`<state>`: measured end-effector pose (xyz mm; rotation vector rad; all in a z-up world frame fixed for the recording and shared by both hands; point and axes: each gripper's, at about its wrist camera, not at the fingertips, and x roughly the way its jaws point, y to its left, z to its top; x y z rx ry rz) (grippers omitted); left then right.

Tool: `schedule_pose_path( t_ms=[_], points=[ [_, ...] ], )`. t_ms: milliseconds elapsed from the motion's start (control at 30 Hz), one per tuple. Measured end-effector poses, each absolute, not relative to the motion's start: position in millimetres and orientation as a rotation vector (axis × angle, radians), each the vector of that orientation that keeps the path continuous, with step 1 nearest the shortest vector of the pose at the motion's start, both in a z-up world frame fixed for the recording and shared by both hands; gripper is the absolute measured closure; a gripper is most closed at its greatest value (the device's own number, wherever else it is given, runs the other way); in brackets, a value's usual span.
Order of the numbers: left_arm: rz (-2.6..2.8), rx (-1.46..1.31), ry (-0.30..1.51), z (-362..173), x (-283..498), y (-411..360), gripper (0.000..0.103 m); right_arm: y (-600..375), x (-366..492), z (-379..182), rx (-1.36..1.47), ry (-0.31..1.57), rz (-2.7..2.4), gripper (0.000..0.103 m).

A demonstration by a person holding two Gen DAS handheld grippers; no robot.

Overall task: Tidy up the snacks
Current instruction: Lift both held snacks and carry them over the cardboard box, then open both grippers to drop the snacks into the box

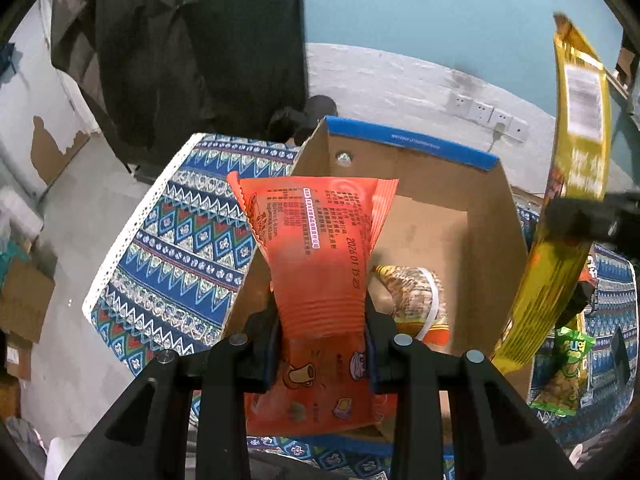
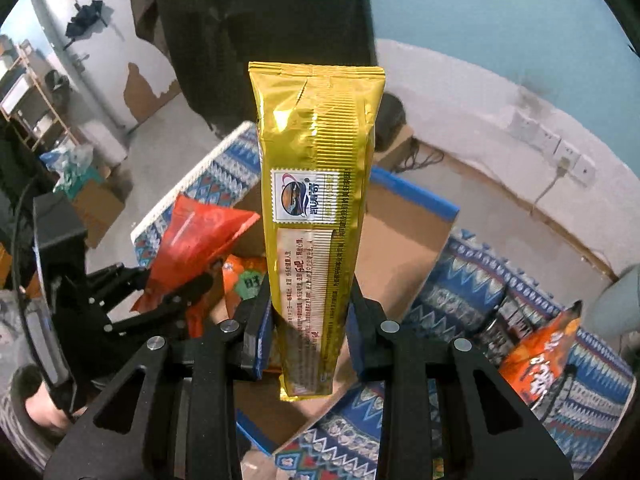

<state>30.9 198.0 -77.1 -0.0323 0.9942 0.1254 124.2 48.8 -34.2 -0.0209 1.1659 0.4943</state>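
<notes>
Left tool clamped tight on an orange snack packet, held upright over the near-left part of an open cardboard box with a blue rim. Right tool pinched shut around a long gold foil packet, standing on end above the same box. 1 patterned snack pack lying on the box floor. Box resting on a surface under a blue patterned cloth. Green snack bag and orange crisp bag lying on the cloth past the box's right side.
</notes>
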Motion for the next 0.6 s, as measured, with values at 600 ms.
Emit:
schedule_pose_path(
  t_ms=[600],
  points=[
    [0.189,-0.007,0.989,-77.1,32.5,196.3,0.035,45.6,120.7,-49.4,-0.04,1.216,0.451,0.048]
  ],
)
